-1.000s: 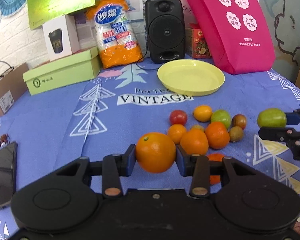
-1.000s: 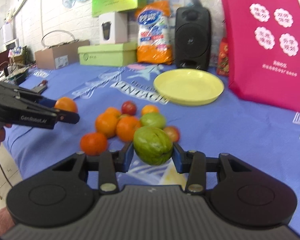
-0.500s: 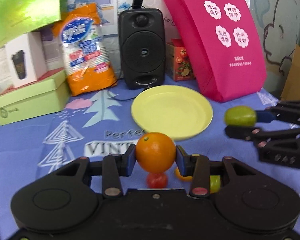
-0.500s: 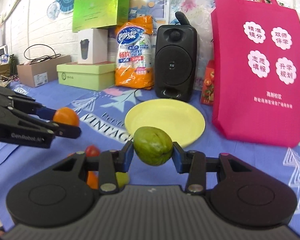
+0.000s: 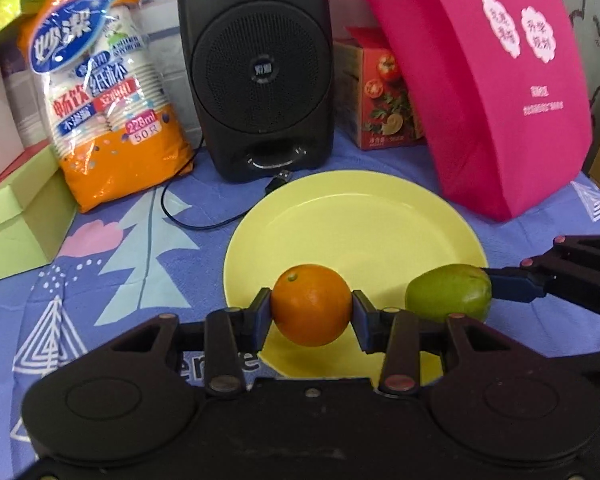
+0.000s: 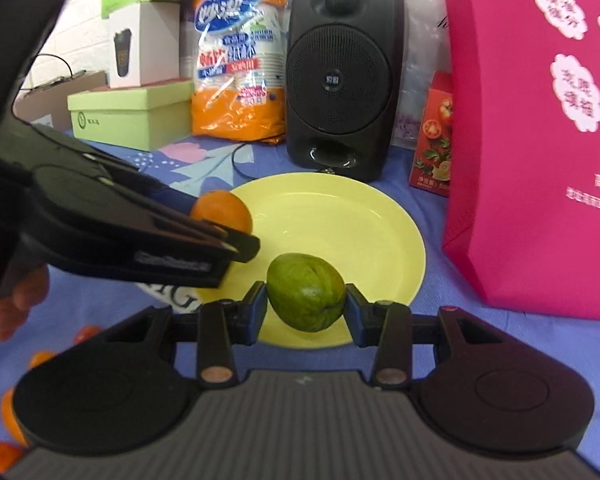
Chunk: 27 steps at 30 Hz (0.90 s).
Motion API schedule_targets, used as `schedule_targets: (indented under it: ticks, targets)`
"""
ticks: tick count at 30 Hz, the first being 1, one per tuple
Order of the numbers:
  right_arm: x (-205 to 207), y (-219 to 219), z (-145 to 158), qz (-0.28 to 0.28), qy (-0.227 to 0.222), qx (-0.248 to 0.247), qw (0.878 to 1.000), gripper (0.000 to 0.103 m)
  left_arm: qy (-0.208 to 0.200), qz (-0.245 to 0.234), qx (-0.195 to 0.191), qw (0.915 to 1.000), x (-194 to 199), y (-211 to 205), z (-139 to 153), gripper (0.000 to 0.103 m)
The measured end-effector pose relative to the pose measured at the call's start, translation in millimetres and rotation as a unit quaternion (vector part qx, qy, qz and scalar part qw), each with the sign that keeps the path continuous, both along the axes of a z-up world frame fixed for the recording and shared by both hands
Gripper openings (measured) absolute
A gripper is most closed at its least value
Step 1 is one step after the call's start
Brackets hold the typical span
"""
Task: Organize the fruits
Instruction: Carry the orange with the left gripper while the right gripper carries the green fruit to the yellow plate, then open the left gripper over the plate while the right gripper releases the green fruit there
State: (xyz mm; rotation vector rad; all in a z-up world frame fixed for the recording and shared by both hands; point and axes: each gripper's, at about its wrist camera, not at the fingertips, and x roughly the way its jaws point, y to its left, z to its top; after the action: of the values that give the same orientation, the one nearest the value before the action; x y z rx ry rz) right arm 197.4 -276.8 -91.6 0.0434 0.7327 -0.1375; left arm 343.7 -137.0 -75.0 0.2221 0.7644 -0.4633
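My left gripper [image 5: 311, 307] is shut on an orange [image 5: 311, 304] and holds it over the near edge of the yellow plate [image 5: 352, 216]. My right gripper [image 6: 306, 300] is shut on a green fruit [image 6: 306, 298] over the plate's near right part [image 6: 340, 216]. In the left wrist view the green fruit [image 5: 448, 292] sits at the plate's right rim. In the right wrist view the orange [image 6: 222, 211] shows at the plate's left rim. The plate is bare.
A black speaker [image 5: 260, 68], an orange bag of paper cups [image 5: 108, 96], a green box [image 5: 16, 216] and a pink bag [image 5: 484, 76] stand behind the plate. Several small oranges [image 6: 8, 412] lie at the lower left of the right wrist view.
Both grippers have moved forward from the fruit pile to the yellow plate, each still holding its fruit. The plate now lies right under them.
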Motion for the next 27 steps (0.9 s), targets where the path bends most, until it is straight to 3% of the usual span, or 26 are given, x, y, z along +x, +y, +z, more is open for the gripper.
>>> schedule_targets:
  ticks: [4,9,11,17,20,27]
  targets:
    - [6.7,-3.5,-10.5,-0.002,0.013,0.003,1.0,0.04,0.017,0.003,0.005,0.9998,7.8,1.1,-11.6,0.045]
    - [-1.1,-5.4,-8.2,-0.013,0.004,0.004,1.0,0.05,0.015,0.005,-0.011,0.9998,3.9,10.9,-3.8,0.066]
    - [-7.5,-6.1,-2.8,-0.015,-0.004,0.005,1.0,0.051,-0.005,0.007,-0.005,0.9999,-8.6,14.9,6.5,0.083]
    - [-33.7,-1.1,16.7,-0.019,-0.025,0.003,1.0,0.051,-0.03,0.006,-0.021,0.9993,-45.9,42.1,30.3,0.083]
    - [-54.8,6.3,25.4,-0.02,-0.037,0.002,0.999,0.056,-0.041,0.022,-0.035,0.9983,-70.5,63.8,38.2,0.084]
    - [-115.1,30.9,40.8,-0.01,-0.064,0.007,0.998,0.057,-0.062,0.055,-0.05,0.9953,-142.8,112.5,37.8,0.085]
